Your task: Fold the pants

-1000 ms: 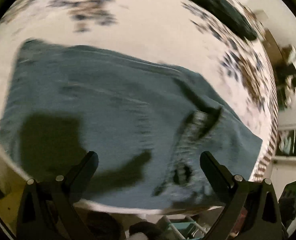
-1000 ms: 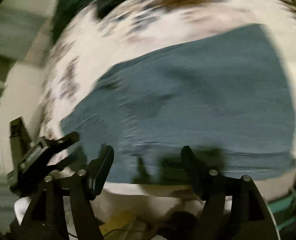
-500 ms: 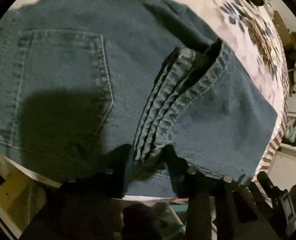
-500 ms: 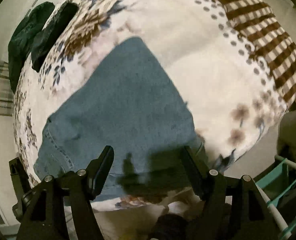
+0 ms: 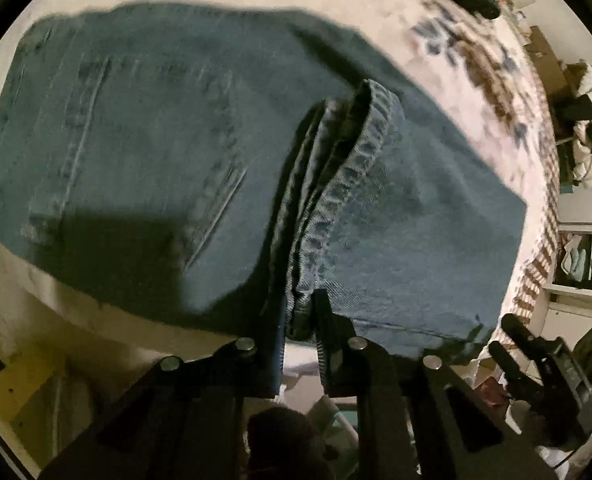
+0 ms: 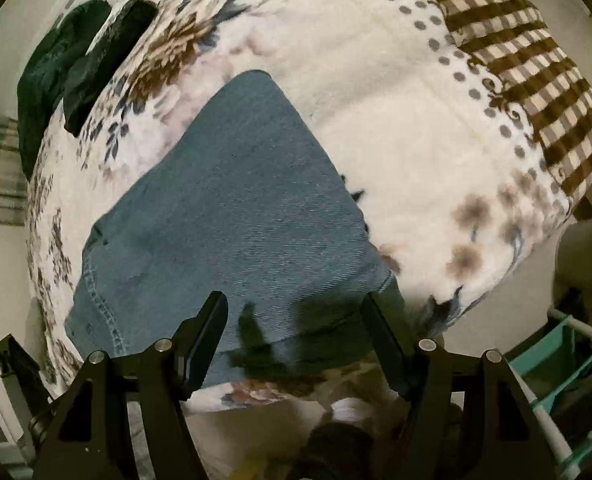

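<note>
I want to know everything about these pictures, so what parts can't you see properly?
- Left wrist view: the back pocket stitching on the blue denim pants is smeared by motion blur.
- Left wrist view: the denim seam edge between the left tongs is hidden by their black fingers.
- Right wrist view: the pants' near edge is covered by shadow behind the open right tongs.
- Right wrist view: the dark green cloth bunched on the flowered white blanket is too dark to identify.
</note>
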Tool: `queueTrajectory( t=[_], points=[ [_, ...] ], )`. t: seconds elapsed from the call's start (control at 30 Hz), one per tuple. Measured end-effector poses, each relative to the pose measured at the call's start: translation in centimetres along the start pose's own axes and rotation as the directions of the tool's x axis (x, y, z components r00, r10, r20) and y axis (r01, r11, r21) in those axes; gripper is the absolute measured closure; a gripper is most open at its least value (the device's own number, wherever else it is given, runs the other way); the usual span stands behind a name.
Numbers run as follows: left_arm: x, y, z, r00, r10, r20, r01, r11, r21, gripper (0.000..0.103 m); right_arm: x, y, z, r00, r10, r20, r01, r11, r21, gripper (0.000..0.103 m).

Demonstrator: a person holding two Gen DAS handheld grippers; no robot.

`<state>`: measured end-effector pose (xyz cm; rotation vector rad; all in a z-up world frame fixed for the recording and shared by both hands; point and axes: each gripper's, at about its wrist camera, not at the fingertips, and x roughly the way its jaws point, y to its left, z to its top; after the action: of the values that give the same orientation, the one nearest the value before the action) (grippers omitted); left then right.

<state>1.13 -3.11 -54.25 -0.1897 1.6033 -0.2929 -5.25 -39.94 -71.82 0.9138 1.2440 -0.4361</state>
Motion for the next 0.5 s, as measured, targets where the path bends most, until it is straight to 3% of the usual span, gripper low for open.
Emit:
queueTrajectory(
  t=[0.2,0.37,0.4,0.47,0.5],
  points=[
    [0.2,-1.0,-0.1,1.000,0.010,0.011,-0.010,1.000,0.018,0.088,0.2,0.3,0.0,0.999,-0.034,-0.017,0.034,0.999,-0.019,0.031],
    [-2.2,-1.2,0.3,0.997,-0.074,0.032,0.075,0.997,-0.019,0.086,-0.1,1.9,-0.1,0.999,-0.037,-0.014,0.036,0.996,-0.076,0.031],
    [-2.6,-1.0,0.2,0.995,-0.085,0.046,0.086,0.996,-0.028,0.081,-0.1,2.2,-0.1,0.999,-0.035,-0.016,0.034,0.996,-0.086,0.031],
    [-3.3,0.2,0.1,0.993,-0.090,0.079,0.094,0.994,-0.047,0.060,0.0,2.6,-0.1,0.999,-0.031,-0.023,0.029,0.995,-0.094,0.031],
    [-3.7,1.0,0.1,0.990,-0.099,0.096,0.105,0.992,-0.062,0.043,0.0,2.8,-0.2,0.999,-0.025,-0.028,0.022,0.996,-0.091,0.031]
  ],
)
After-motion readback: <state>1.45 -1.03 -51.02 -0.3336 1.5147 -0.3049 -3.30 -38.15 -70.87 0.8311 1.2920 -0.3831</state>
